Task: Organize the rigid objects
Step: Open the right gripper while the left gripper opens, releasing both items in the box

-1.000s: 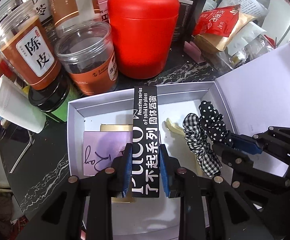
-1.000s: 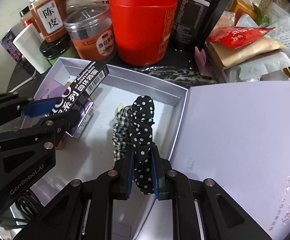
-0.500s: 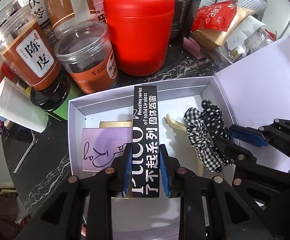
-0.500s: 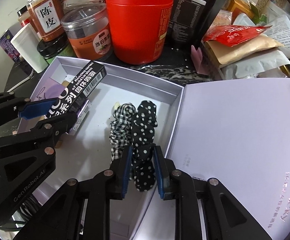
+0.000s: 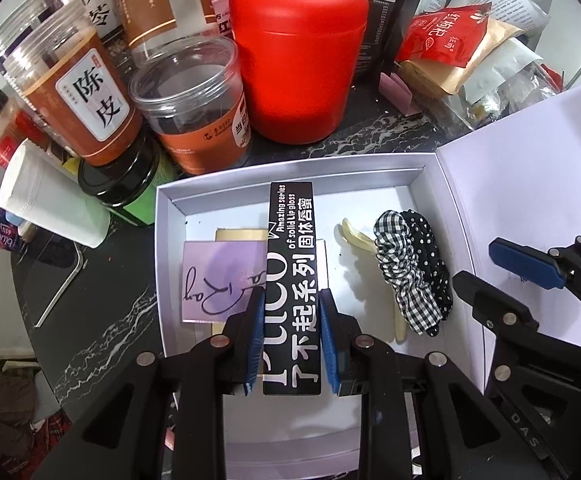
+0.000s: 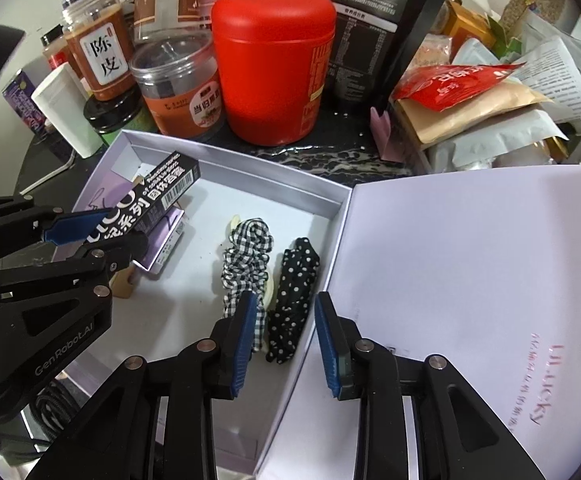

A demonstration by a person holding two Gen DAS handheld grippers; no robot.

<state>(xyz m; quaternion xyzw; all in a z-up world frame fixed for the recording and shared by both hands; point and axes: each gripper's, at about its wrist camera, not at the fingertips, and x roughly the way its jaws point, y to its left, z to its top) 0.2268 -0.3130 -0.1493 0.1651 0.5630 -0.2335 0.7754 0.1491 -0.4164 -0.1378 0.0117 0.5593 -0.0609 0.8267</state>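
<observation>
My left gripper (image 5: 290, 296) is shut on a long black lip gloss box (image 5: 292, 256), held over the open white gift box (image 5: 290, 168). It shows again at the left of the right wrist view, the left gripper (image 6: 102, 236) still clamped on the lip gloss box (image 6: 158, 196). My right gripper (image 6: 285, 300) has its jaws opening. The black polka-dot scrunchie (image 6: 294, 288) lies loose between them on the box floor, beside a checked scrunchie (image 6: 246, 256). A cream hair clip (image 5: 354, 236) and a lilac card (image 5: 218, 276) also lie inside.
The box's lid (image 6: 470, 280) lies open flat to the right. Behind the box stand a red canister (image 5: 302, 64), clear jars (image 5: 194, 112), a black-lidded jar (image 5: 118, 184) and a white cup (image 5: 50, 204). Packets (image 6: 470, 108) pile up at the back right.
The right gripper's jaws have spread and let go of the polka-dot scrunchie, which now rests in the box next to the checked one. The left gripper keeps its hold in place.
</observation>
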